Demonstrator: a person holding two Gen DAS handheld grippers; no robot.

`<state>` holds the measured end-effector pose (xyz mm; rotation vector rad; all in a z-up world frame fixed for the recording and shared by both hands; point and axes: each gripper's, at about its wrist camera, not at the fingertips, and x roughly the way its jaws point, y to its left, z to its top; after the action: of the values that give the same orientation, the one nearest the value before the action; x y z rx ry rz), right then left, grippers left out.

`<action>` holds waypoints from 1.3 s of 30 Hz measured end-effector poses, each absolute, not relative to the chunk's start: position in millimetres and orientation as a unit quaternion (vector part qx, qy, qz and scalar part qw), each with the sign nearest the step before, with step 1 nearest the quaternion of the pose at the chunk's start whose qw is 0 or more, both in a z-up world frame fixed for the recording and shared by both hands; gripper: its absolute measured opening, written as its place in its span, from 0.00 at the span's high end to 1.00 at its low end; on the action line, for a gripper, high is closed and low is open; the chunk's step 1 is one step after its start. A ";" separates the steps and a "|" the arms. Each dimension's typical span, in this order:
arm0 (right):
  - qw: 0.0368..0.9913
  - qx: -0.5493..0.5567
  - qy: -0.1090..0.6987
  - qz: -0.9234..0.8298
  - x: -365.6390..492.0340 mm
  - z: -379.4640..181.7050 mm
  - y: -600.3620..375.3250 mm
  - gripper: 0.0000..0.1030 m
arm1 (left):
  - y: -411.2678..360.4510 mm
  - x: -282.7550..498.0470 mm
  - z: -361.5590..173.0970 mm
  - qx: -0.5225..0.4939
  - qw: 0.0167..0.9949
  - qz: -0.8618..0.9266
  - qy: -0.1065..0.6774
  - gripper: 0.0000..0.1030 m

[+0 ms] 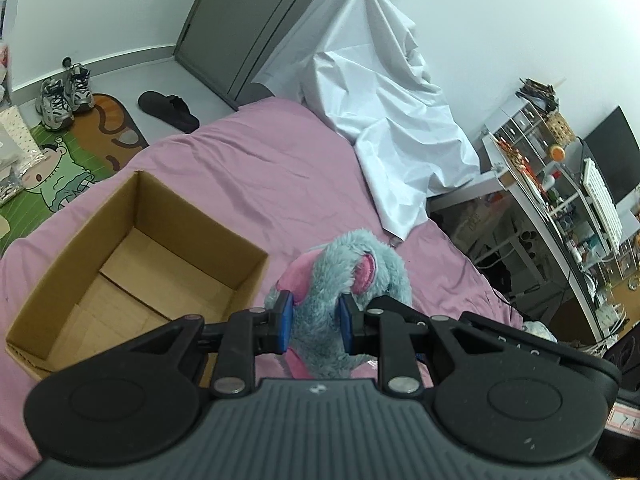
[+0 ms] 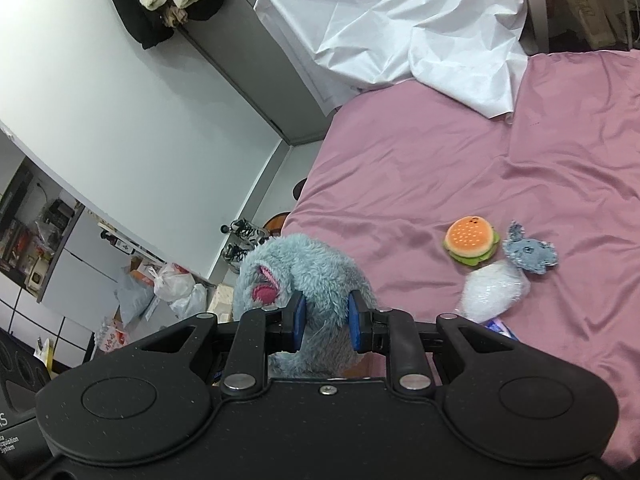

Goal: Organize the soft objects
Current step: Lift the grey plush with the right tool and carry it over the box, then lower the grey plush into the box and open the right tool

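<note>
The plush toy (image 1: 340, 276), a shaggy grey-blue animal with pink ears, is what I have in both grippers, lifted above the pink bedsheet (image 1: 248, 160). Starting at the left of my left wrist view, I see a cartoon floor mat (image 1: 60, 168) with a pair of sneakers (image 1: 64, 96) on it and a black slipper (image 1: 168, 110) lying beside them on the floor. Next comes the open cardboard box (image 1: 136, 264), sitting on the sheet with nothing visible inside it. Just right of the box's near corner, my left gripper (image 1: 316, 320) is clamped on the plush, its blue pads (image 1: 286, 320) pressed into the fur on both sides. Behind it, a crumpled white sheet (image 1: 384, 100) drapes over something tall, and a cluttered shelf (image 1: 560, 184) fills the far right.

In my right wrist view, bags and clutter line the floor (image 2: 168, 288) at the left. My right gripper (image 2: 326, 326) is likewise closed on the same plush, fur bulging between its pads. Further right, resting on the bedsheet, I see a small burger plush (image 2: 472, 242), then a little grey fabric toy (image 2: 530, 254) touching a white fuzzy piece (image 2: 494, 294) just below it.
</note>
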<state>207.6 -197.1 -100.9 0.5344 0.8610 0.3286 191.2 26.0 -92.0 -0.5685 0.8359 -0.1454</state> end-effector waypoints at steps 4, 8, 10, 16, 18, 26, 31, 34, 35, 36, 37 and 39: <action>0.862 0.245 0.415 0.159 216.0 -105.9 -182.7 0.79 | 40.0 198.1 -101.0 -0.280 0.871 -0.062 0.399 0.78; 0.859 0.240 0.421 0.165 225.0 -113.1 -167.4 0.79 | 56.7 205.0 -109.8 -0.288 0.869 -0.054 0.399 0.78; 0.856 0.238 0.426 0.171 229.6 -116.7 -158.8 0.79 | 65.4 209.6 -114.0 -0.290 0.869 -0.048 0.398 0.78; 0.848 0.234 0.440 0.179 243.6 -128.5 -134.1 0.79 | 87.1 218.9 -128.7 -0.300 0.864 -0.027 0.404 0.78; 0.844 0.236 0.447 0.181 248.2 -132.6 -129.3 0.79 | 93.1 220.4 -131.6 -0.303 0.861 -0.019 0.407 0.78; 0.827 0.233 0.477 0.185 258.6 -150.1 -106.6 0.74 | 110.2 226.3 -148.9 -0.302 0.857 0.011 0.417 0.80; 0.826 0.216 0.489 0.179 256.4 -156.0 -100.0 0.66 | 116.1 229.1 -161.4 -0.290 0.857 0.040 0.423 0.80; 0.827 0.214 0.490 0.172 253.3 -155.6 -104.1 0.61 | 117.6 231.5 -166.4 -0.285 0.857 0.051 0.427 0.80; 0.826 0.218 0.491 0.172 252.2 -155.3 -106.7 0.60 | 117.4 232.5 -167.4 -0.283 0.856 0.051 0.430 0.79; 0.824 0.222 0.491 0.173 250.8 -155.0 -109.4 0.60 | 116.6 233.6 -168.1 -0.279 0.856 0.052 0.432 0.79; 0.824 0.226 0.491 0.173 249.7 -154.5 -110.8 0.60 | 117.0 233.9 -169.5 -0.279 0.856 0.054 0.433 0.79; 0.823 0.229 0.489 0.174 247.2 -152.0 -113.7 0.60 | 117.3 234.0 -170.6 -0.276 0.855 0.067 0.435 0.78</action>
<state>247.2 -113.7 -152.0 0.4876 1.0394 0.3710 234.0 117.3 -170.6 -0.5804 0.9139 0.1400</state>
